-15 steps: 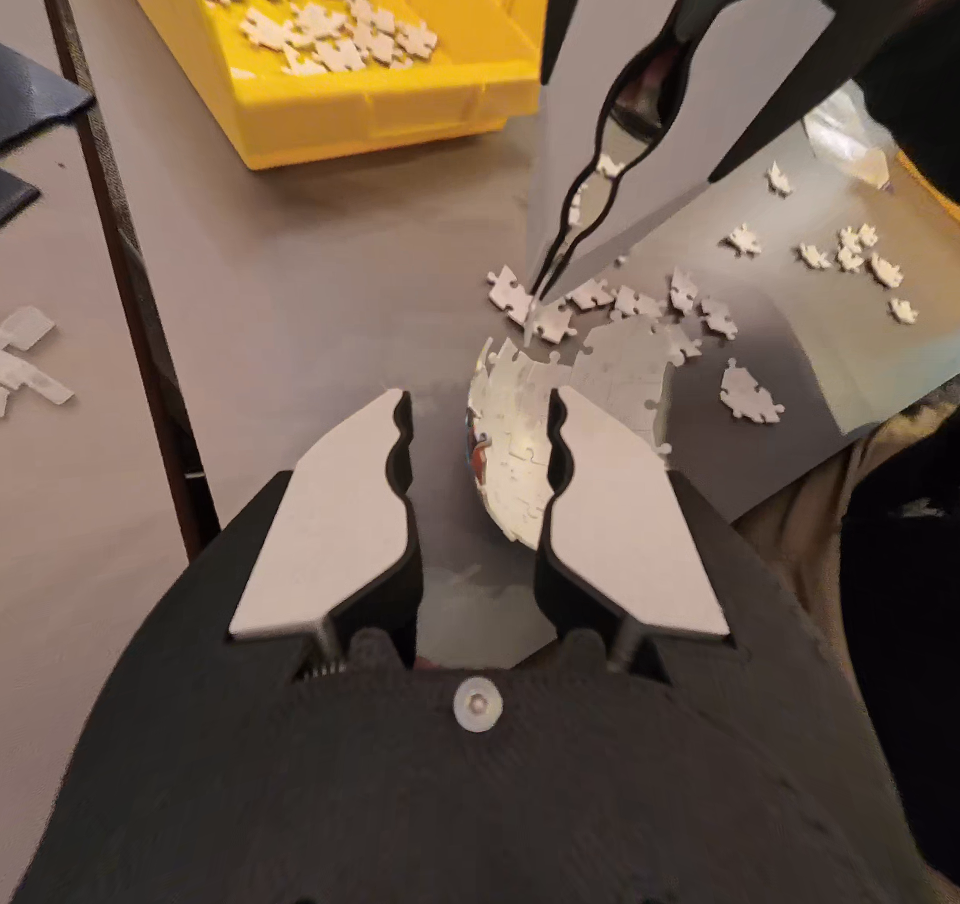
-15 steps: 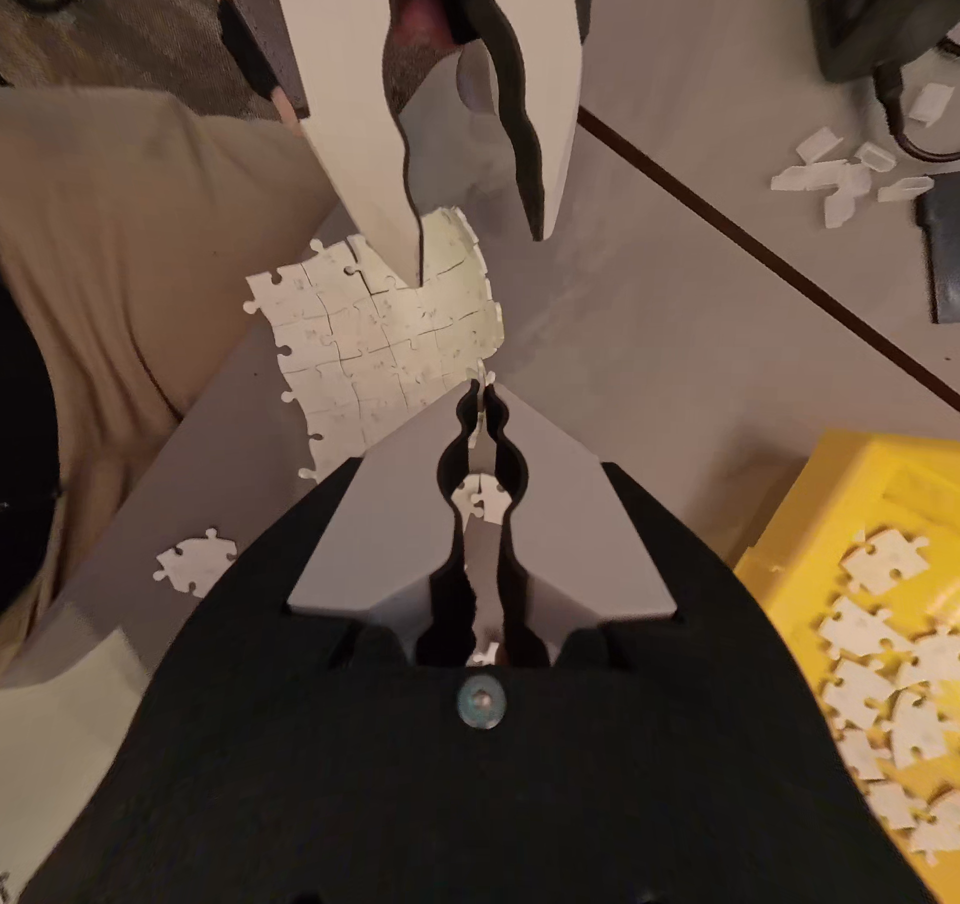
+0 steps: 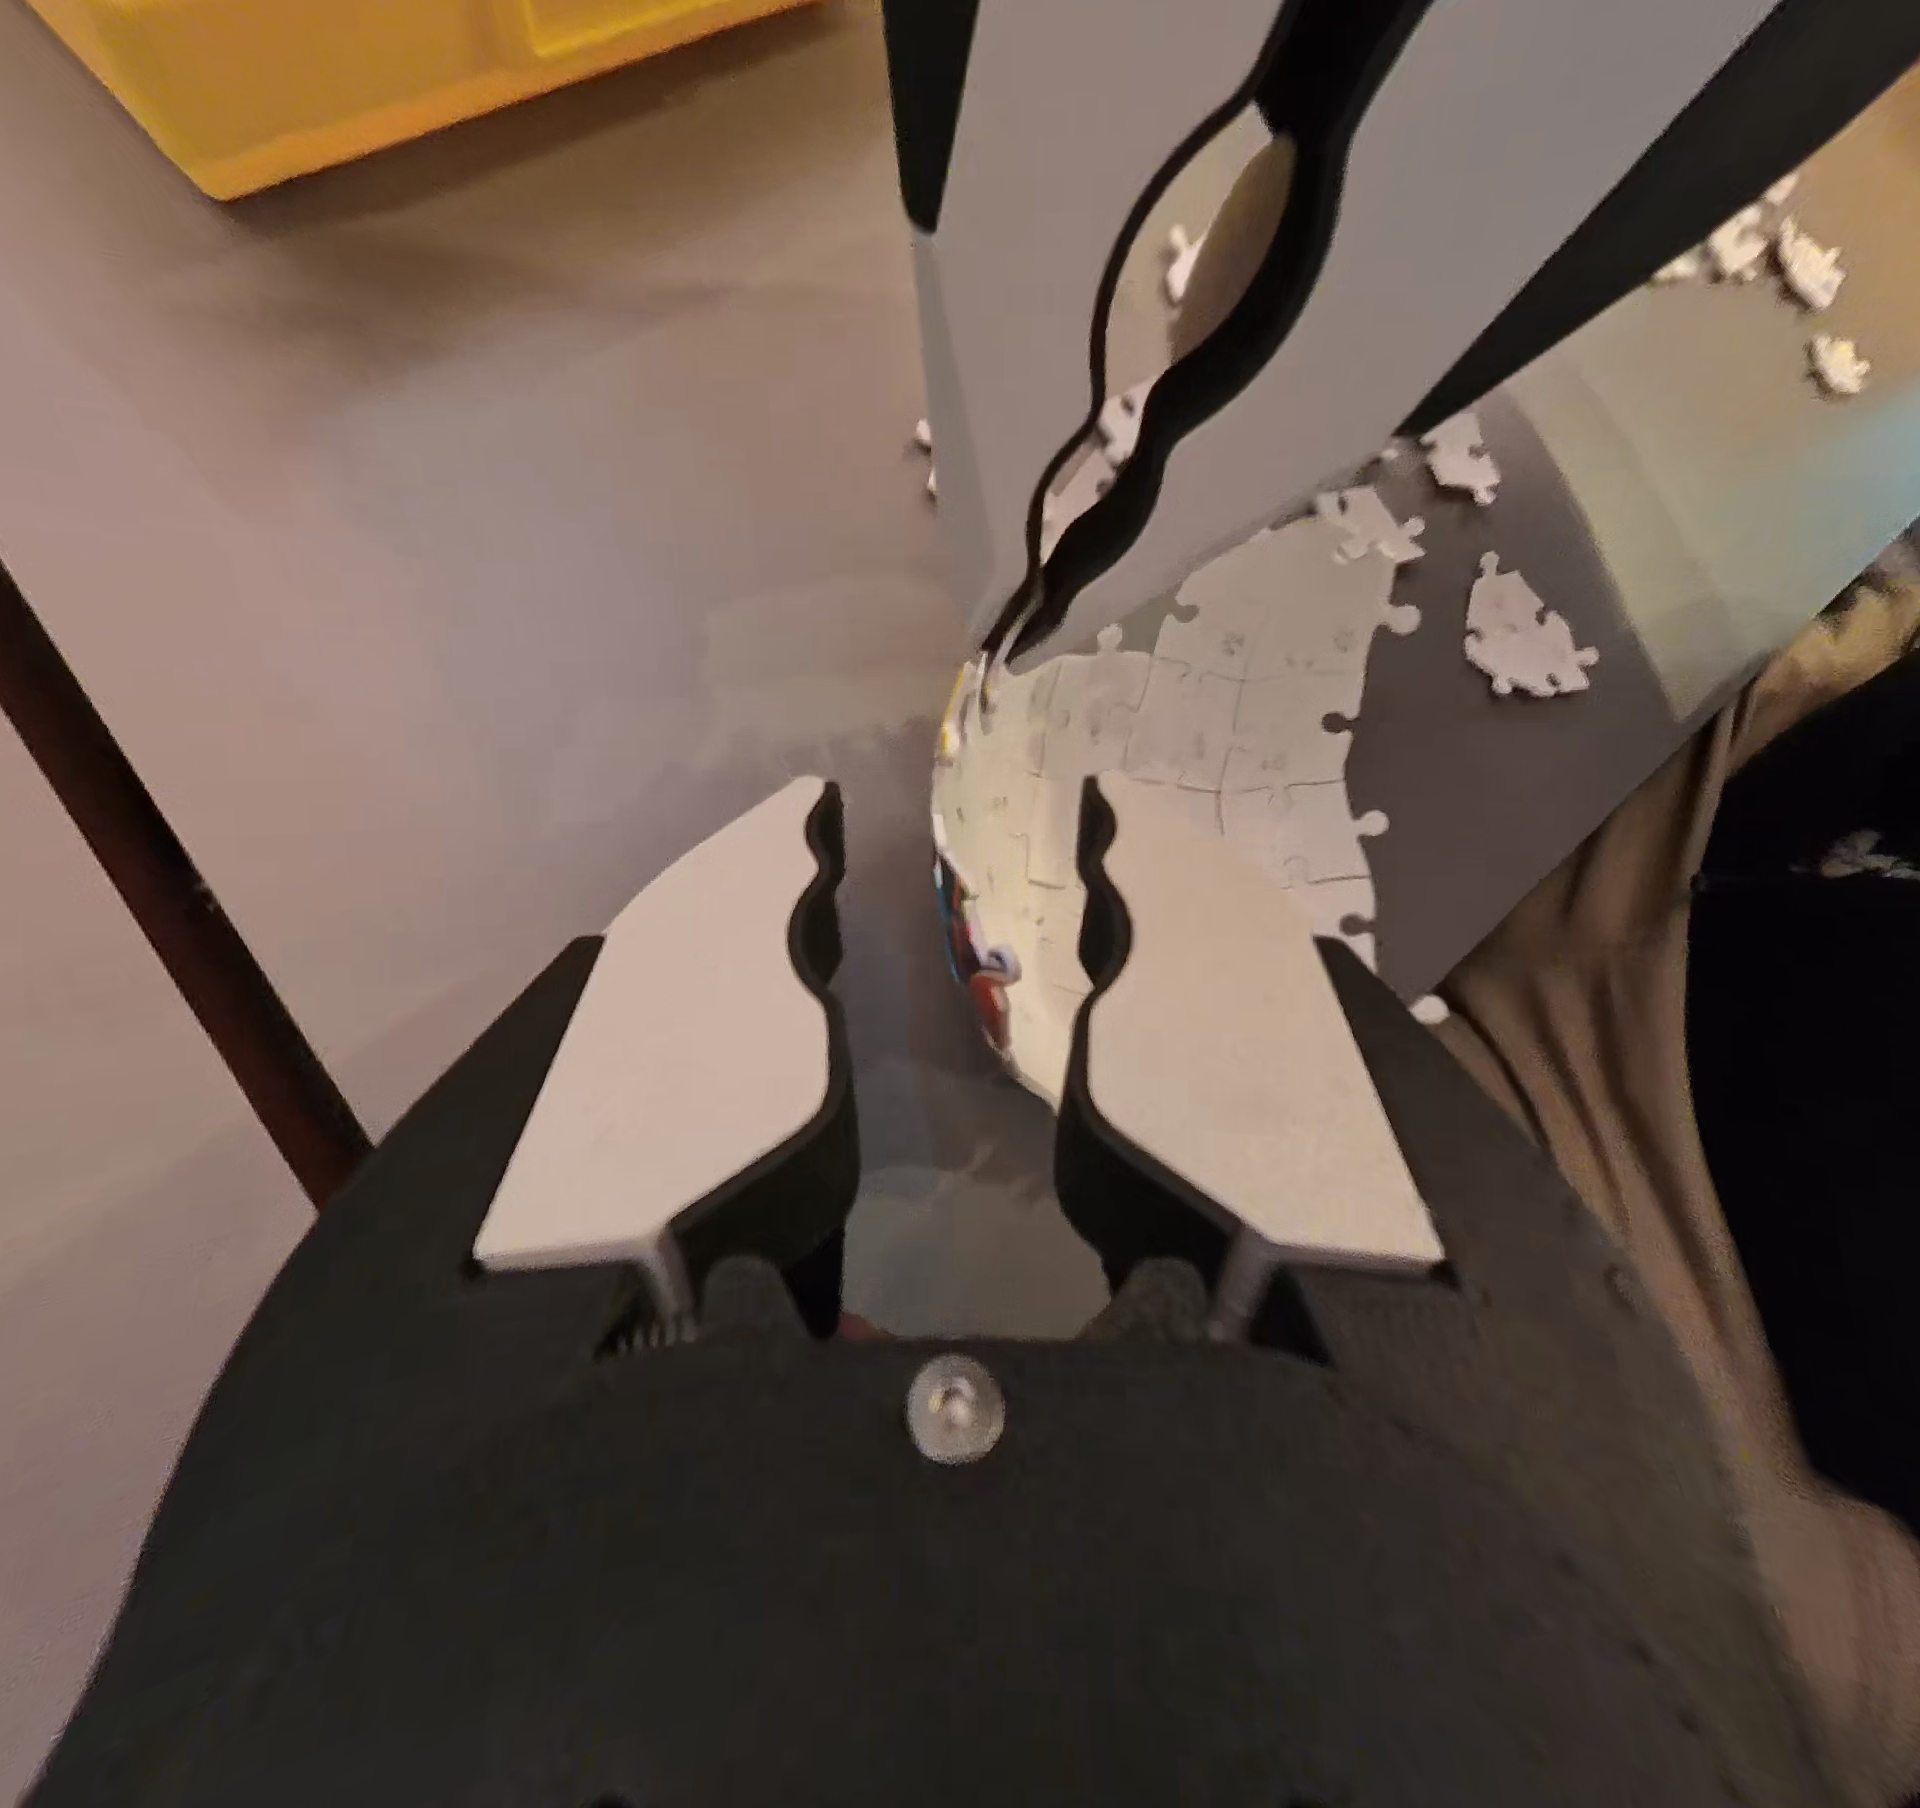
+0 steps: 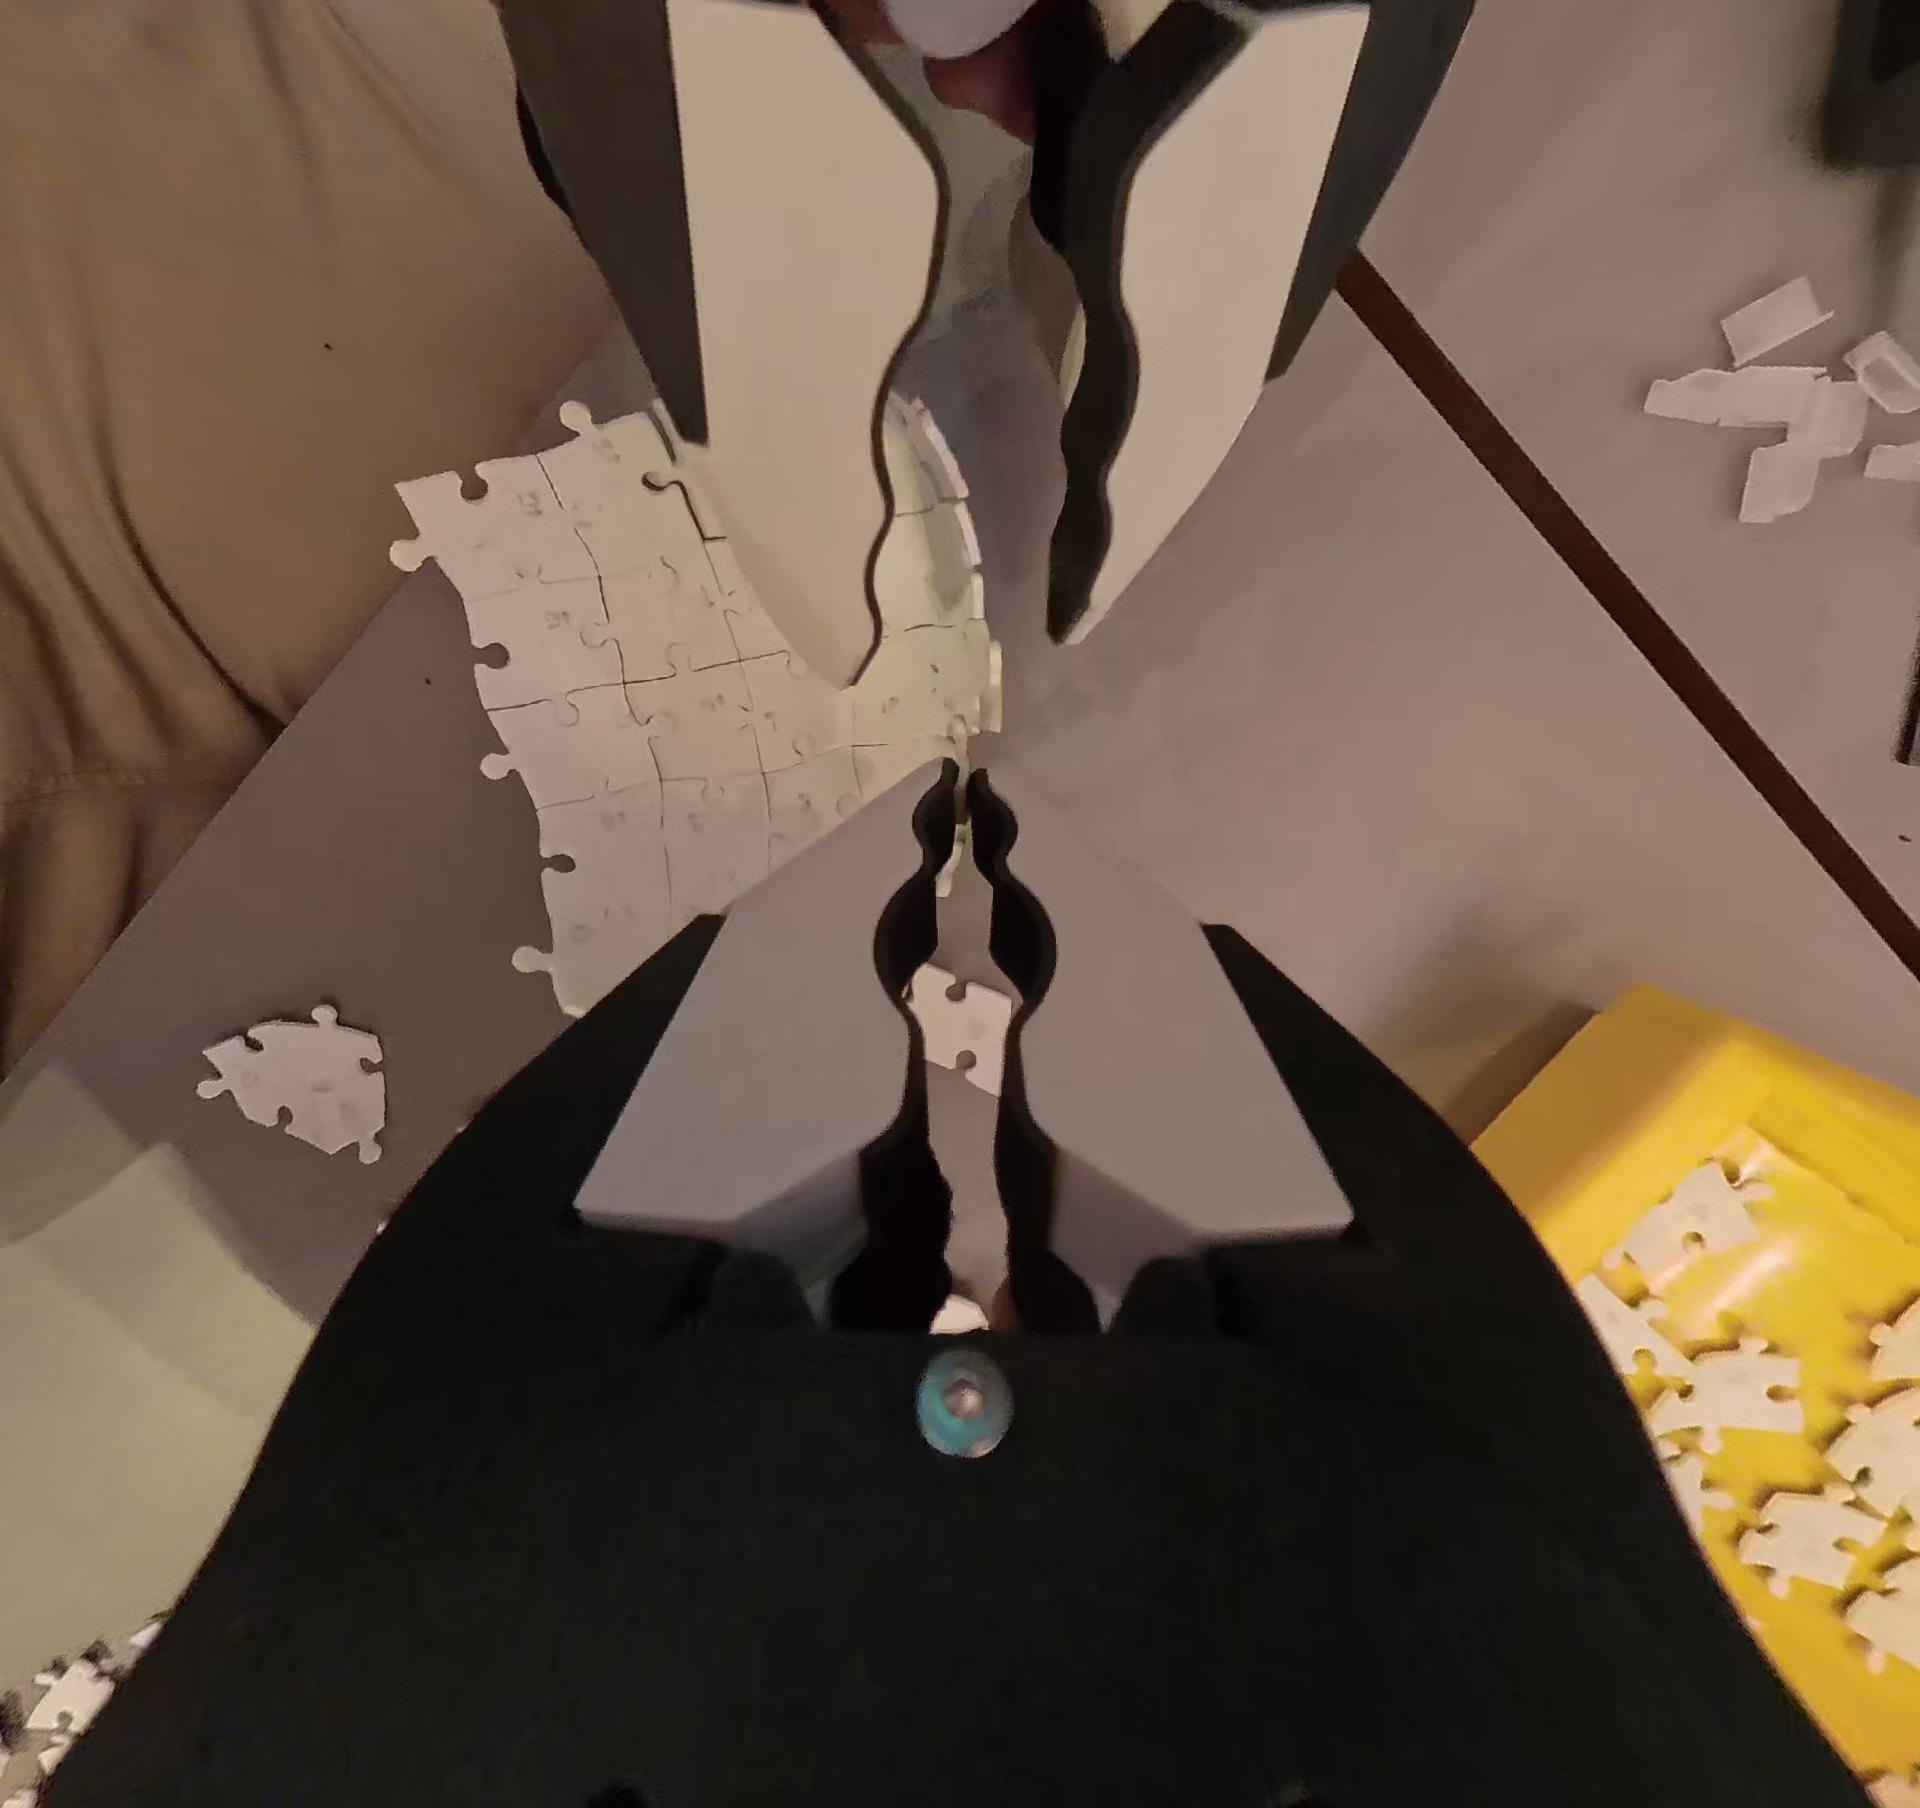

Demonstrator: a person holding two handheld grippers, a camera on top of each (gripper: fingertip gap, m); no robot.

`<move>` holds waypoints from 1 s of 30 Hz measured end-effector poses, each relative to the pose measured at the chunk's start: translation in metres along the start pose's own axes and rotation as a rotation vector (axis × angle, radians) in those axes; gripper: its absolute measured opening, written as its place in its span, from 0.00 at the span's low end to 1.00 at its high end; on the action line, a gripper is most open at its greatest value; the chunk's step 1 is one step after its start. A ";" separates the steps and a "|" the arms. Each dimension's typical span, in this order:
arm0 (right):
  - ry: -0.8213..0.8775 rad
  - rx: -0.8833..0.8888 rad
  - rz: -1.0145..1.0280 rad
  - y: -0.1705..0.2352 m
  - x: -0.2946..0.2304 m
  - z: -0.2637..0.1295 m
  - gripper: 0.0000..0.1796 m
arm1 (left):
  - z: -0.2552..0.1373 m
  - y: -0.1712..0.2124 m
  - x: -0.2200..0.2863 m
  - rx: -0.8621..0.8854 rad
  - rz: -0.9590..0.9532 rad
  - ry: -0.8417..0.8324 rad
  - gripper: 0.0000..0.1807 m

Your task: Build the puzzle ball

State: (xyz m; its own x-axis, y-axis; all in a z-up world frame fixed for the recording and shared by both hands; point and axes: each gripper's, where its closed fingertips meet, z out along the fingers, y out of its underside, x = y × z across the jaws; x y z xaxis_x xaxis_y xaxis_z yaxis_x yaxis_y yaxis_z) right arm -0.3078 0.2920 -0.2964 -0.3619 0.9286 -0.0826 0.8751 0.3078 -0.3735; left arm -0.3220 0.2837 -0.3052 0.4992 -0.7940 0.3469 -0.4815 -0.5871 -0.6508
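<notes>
Right tool (image 4: 961, 787), reaching up from frame bottom, clamped on a thin white puzzle piece (image 4: 954, 849) at the rim of the curved puzzle shell (image 4: 665, 709) on the worktop (image 4: 1299, 771) at centre; left tool (image 3: 956, 823) spread apart, straddling the shell's edge.

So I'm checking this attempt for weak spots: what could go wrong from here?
The right gripper pinches a puzzle piece edge-on, right at the rim of the curved shell; it could twist or slip. The left gripper is open around the shell's rim, so pressing may shove the shell. The shell sits near the table edge.
</notes>
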 end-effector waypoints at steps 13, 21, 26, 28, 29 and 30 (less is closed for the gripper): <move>-0.018 -0.019 -0.002 0.001 0.001 0.005 0.00 | 0.015 -0.001 0.004 -0.071 0.047 0.054 0.11; -0.042 -0.023 0.032 0.008 0.000 0.004 0.00 | 0.018 -0.002 0.003 -0.082 0.046 0.062 0.09; -0.051 -0.014 0.053 0.010 0.000 0.003 0.00 | 0.019 -0.005 0.002 -0.099 0.050 0.074 0.10; -0.052 -0.005 0.063 0.010 0.000 0.002 0.00 | 0.020 -0.005 0.001 -0.100 0.052 0.076 0.10; -0.054 -0.005 0.069 0.011 0.000 0.002 0.00 | 0.020 -0.006 0.002 -0.098 0.050 0.080 0.10; -0.056 -0.006 0.074 0.012 0.000 0.003 0.00 | 0.021 -0.006 0.001 -0.099 0.048 0.080 0.09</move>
State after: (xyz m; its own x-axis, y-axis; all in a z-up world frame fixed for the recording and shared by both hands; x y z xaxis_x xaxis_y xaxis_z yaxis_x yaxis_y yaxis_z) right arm -0.2983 0.2952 -0.3032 -0.3131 0.9359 -0.1615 0.9020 0.2399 -0.3588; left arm -0.3038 0.2893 -0.3150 0.4166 -0.8295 0.3720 -0.5741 -0.5573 -0.5999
